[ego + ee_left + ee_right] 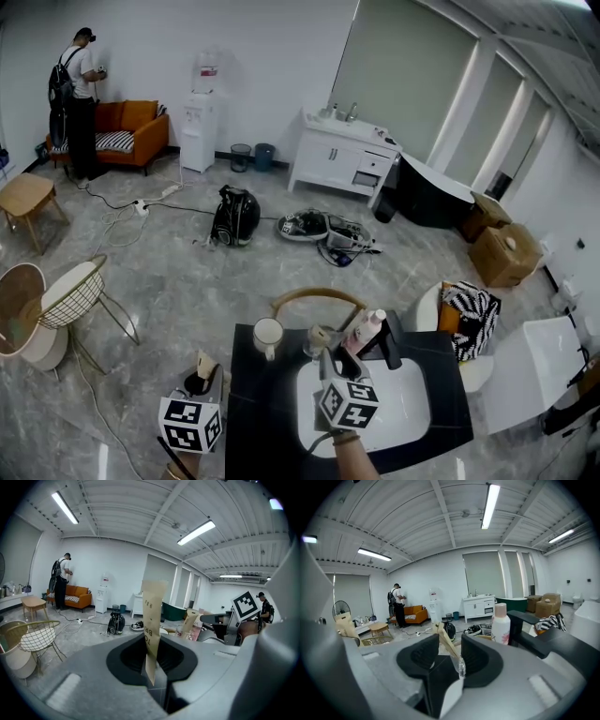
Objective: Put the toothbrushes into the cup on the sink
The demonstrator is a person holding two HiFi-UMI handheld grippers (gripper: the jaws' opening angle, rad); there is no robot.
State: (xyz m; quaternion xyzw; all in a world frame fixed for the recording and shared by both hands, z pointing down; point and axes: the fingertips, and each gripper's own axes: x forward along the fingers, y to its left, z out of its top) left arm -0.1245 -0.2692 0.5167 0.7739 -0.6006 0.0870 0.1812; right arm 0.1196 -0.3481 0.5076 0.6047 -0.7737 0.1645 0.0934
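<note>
Left gripper [199,382], off the left edge of the black surface [258,412]: jaws pinching a paper-wrapped toothbrush [152,620], held upright. Right gripper [345,364], over the white sink [412,412]: jaws spread, pressing on nothing. Just beyond them, at the sink's far edge, the glass cup [317,342] holds a second wrapped toothbrush [444,641], leaning. A bottle [367,330] stands just beside the cup.

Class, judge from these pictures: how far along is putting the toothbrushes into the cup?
Done: one wrapped toothbrush leans in the glass cup, the right gripper open around it. In hand: the left gripper is shut on a second wrapped toothbrush. Left: getting it into the cup.
</note>
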